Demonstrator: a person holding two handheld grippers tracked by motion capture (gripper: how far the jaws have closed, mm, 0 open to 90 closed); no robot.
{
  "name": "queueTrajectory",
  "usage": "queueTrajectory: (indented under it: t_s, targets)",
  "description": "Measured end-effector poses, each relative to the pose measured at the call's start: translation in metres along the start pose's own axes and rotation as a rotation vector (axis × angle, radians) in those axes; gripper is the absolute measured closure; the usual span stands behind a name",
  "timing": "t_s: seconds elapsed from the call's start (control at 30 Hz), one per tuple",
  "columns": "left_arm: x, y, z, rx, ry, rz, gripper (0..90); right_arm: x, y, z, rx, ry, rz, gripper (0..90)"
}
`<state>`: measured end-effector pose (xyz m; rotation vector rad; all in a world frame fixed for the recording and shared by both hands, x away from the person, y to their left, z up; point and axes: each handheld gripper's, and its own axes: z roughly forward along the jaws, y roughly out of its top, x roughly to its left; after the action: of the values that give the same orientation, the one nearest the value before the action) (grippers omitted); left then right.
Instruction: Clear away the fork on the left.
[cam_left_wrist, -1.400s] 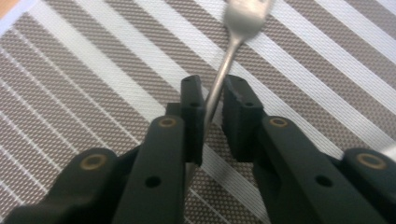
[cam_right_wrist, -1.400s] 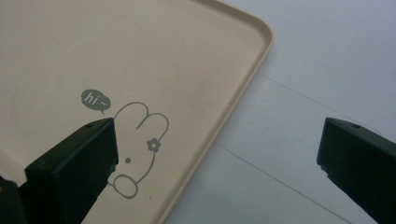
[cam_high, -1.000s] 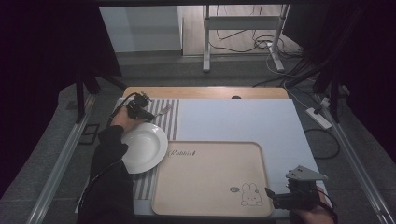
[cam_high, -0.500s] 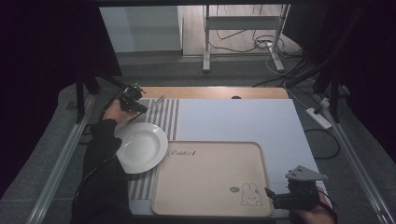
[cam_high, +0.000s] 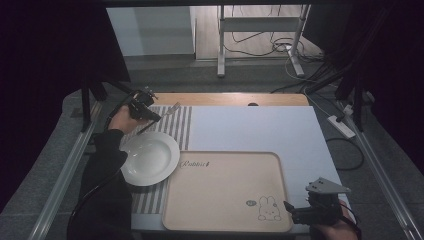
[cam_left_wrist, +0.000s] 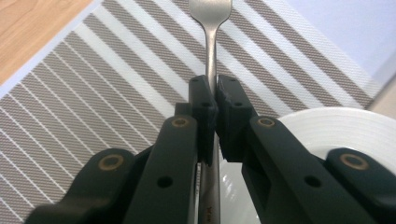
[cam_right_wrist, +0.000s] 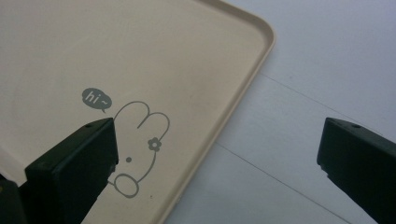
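My left gripper (cam_high: 152, 115) is shut on the handle of a metal fork (cam_left_wrist: 212, 42), held in the air above the striped placemat (cam_high: 175, 125) at the table's far left; the fork (cam_high: 167, 111) points toward the far right. In the left gripper view the pads (cam_left_wrist: 201, 100) pinch the handle, and the white plate (cam_left_wrist: 336, 128) lies just below right. The white plate (cam_high: 149, 157) sits on the placemat at the left. My right gripper (cam_high: 295, 212) stands open at the near right, over the corner of the beige tray (cam_high: 225, 185) with a rabbit drawing (cam_right_wrist: 140, 149).
A pale blue mat (cam_high: 260, 130) covers the table beyond the tray. A wooden strip (cam_high: 230, 98) runs along the far edge. Metal rails (cam_high: 65, 180) flank the table on both sides, and cables (cam_high: 345, 145) lie on the floor at the right.
My left hand has lifted the fork off the placemat and drawn it up and toward the far left. The right gripper has stayed where it was.
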<state>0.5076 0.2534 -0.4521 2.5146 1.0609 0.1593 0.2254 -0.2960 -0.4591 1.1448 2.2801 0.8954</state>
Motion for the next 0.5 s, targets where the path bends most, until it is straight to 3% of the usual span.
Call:
queueTrajectory:
  t_s: [0.23,0.5]
  targets:
    - [-0.022,-0.004,0.0,0.001,-0.019,0.024,85.5,0.0,0.0,0.0,0.002,-0.001,-0.003,0.0]
    - [-0.047,-0.011,-0.002,0.004,-0.035,0.022,85.5,0.001,0.0,0.0,0.002,-0.004,-0.004,0.0]
